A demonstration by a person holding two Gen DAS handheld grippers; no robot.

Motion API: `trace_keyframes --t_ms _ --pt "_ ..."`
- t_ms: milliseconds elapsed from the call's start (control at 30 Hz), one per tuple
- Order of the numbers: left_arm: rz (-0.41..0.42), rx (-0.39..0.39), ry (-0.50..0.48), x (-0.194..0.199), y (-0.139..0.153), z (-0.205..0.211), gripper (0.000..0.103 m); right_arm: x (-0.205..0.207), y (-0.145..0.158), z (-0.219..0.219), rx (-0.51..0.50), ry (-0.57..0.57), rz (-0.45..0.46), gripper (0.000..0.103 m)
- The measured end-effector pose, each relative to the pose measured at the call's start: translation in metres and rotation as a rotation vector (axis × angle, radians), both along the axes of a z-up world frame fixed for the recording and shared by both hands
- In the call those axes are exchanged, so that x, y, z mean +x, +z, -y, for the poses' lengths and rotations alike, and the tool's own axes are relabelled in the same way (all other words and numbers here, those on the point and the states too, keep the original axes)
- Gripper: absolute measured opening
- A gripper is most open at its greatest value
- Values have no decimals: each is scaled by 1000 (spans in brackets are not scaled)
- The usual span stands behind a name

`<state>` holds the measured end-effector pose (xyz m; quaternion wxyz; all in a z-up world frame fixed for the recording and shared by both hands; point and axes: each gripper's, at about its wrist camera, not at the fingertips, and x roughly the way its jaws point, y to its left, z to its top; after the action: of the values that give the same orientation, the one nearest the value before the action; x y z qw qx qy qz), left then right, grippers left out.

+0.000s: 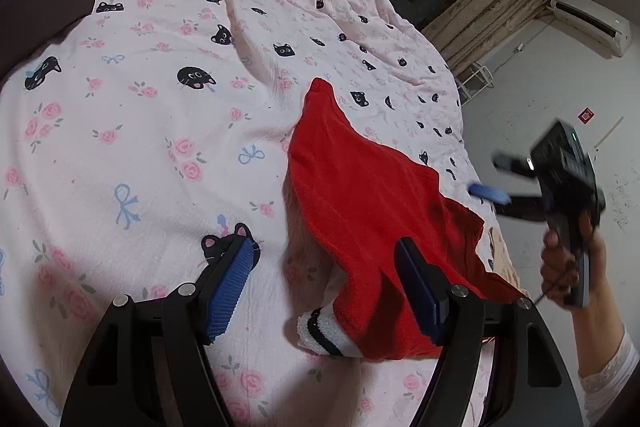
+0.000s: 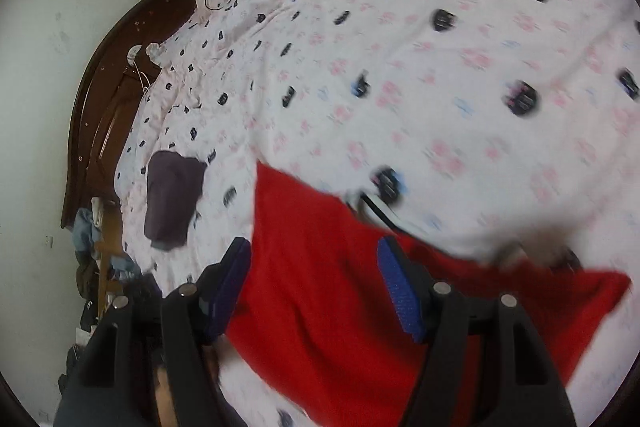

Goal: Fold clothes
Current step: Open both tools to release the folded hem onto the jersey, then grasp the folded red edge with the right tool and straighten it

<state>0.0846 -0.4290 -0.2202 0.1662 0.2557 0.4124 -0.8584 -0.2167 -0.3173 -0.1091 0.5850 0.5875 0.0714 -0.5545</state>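
Left gripper (image 1: 324, 267) hangs low over the bed (image 1: 160, 147), jaws spread wide, nothing between the blue pads. The red sweater (image 1: 360, 211) lies on the pink sheet with its cat faces and roses, one sleeve stretched up toward the far end of the bed, a white cuff with black stripes (image 1: 322, 331) lying just ahead of the left gripper's right finger. That finger sits over the red cloth; whether it touches is hard to say from here.

Over at the bed's edge, the right gripper (image 1: 496, 183) shows in the left view, gripped by a hand (image 1: 568, 267) in a pale knitted sleeve, jaws apart, the lower blue pad right at the sweater's far edge.

From the right wrist, the picture is smeared with blur, but the right gripper (image 2: 316, 291) has its jaws wide too, red sweater (image 2: 320, 287) spread underneath and between the fingers, not pinched. A dark folded garment (image 2: 174, 199) lies on the sheet to the left, well apart from the red one. Beyond it, a dark wooden headboard (image 2: 108, 115) and a heap of clothes (image 2: 92, 243) by the wall.
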Motion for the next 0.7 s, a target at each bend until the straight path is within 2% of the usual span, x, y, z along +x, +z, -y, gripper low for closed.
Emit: trace_keyframes --t_ms 267,367,600,700 --pt "16 1 -7 -4 5 -3 68 -16 1 -130 26 -24 -112 68" --pt "25 2 -13 -6 8 -6 68 -10 0 -168 20 -6 -153 68" --pt "70 -19 -27 -13 16 -15 68 15 -12 -216 -16 150 -233 68" --pt "81 -20 -25 -14 20 -17 68 20 -15 -215 -31 179 -281 68"
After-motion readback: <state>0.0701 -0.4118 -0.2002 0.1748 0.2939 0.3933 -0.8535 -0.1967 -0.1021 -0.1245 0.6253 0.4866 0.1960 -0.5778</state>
